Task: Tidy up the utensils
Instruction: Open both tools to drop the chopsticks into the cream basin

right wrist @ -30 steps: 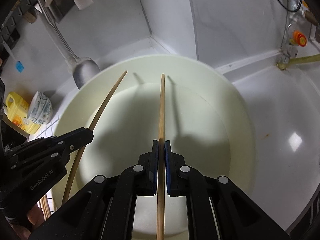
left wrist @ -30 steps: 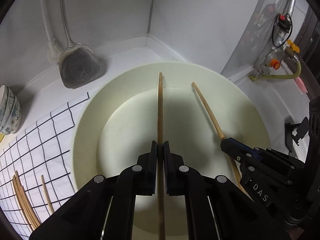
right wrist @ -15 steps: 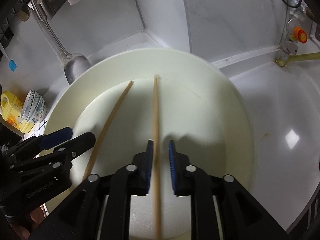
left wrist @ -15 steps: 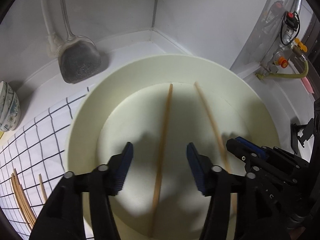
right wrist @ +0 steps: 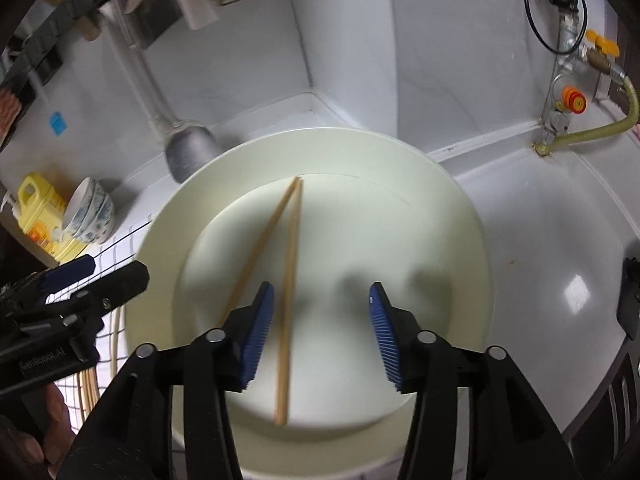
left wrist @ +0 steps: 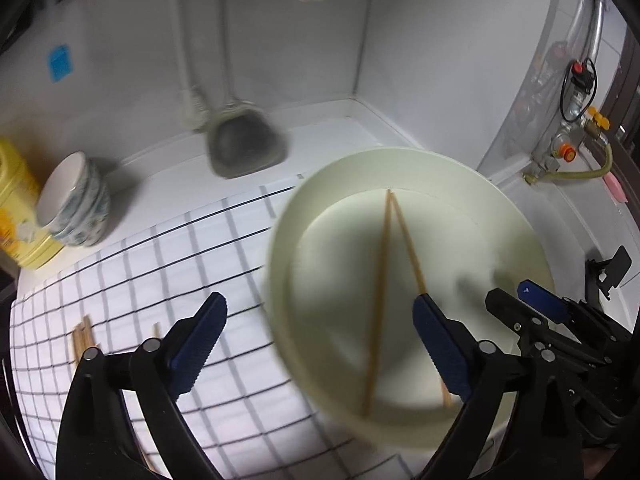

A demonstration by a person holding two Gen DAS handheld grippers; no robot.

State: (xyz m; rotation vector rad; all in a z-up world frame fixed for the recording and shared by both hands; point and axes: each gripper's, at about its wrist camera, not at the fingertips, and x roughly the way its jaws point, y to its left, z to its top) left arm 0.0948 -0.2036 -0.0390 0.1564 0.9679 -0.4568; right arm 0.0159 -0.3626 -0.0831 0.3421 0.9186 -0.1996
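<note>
Two wooden chopsticks (left wrist: 380,288) (right wrist: 289,280) lie loose in a wide cream bowl (left wrist: 516,220) (right wrist: 468,248), their far tips meeting in a narrow V. My left gripper (left wrist: 320,332) hangs above the bowl's left rim with its jaws opening wide and nothing pressed between the blue pads. My right gripper (right wrist: 320,332) is over the bowl, jaws opening; one chopstick lies below near its left pad, untouched. The right gripper (left wrist: 532,308) also shows in the left wrist view at the lower right. The left gripper (right wrist: 96,276) shows at the left of the right wrist view.
More chopsticks (left wrist: 82,340) lie on a white checked cloth (left wrist: 160,264) left of the bowl. Stacked small bowls (left wrist: 76,200) and a yellow container (left wrist: 16,208) stand at the far left. A metal spatula (left wrist: 244,148) hangs on the wall. A gas valve and hose (right wrist: 576,112) sit at the right.
Both grippers let go of their chopsticks, which dropped into the bowl. Both sets of jaws opened and both grippers pulled up and back from the bowl.
</note>
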